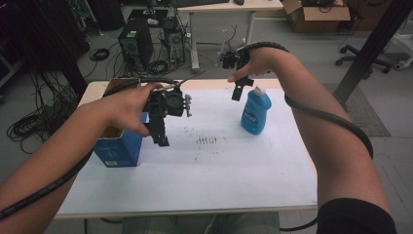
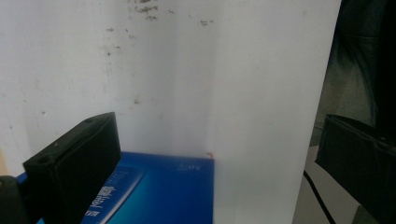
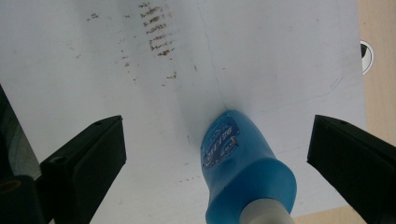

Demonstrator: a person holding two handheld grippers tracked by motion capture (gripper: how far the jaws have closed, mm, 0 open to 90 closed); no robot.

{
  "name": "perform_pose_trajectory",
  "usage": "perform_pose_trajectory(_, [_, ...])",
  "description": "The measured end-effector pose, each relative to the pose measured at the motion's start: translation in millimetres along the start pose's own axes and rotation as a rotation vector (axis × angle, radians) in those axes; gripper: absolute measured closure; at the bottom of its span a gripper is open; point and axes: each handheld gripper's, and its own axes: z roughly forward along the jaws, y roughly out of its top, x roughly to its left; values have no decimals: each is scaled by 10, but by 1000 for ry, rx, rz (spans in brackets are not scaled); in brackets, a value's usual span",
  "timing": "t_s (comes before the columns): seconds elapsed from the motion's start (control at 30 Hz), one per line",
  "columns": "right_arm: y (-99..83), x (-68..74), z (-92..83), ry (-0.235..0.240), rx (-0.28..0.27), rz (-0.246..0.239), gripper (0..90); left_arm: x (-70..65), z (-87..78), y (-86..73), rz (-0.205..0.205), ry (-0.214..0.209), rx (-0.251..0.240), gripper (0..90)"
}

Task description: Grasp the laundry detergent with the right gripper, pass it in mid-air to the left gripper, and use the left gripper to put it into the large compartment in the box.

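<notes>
— While hovering over the blue bottle, upright on the surface: right gripper fingers wide, empty.
— Left gripper likewise wide beside the blue box. Next, probably: lower, straddle, squeeze.

Lab or office workspace: computer towers, cable tangles, office chair, cardboard box.

Your left gripper hangs jaws-down, spread wide and empty — your right gripper is raised higher, farther out, its jaws parted too, gripping nothing.
</notes>
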Motion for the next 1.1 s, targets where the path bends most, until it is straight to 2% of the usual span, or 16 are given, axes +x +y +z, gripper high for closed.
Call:
perform_pose_trajectory(0.27, [-68, 27, -42, -8, -8, 3, 43, -11, 22, 11, 4, -8, 10, 2])
perform_pose_trajectory(0.53, [-224, 97, -162, -24, -11, 16, 45, -42, 19, 17, 0, -9, 15, 2])
perform_pose_trajectory(0.9, [-511, 162, -284, -43, -14, 52, 45, -56, 16, 9, -1, -8, 22, 2])
perform_pose_trajectory(1.1, [-718, 181, -306, -44, -12, 92, 45, -63, 33, 53, 11, -9, 13, 2])
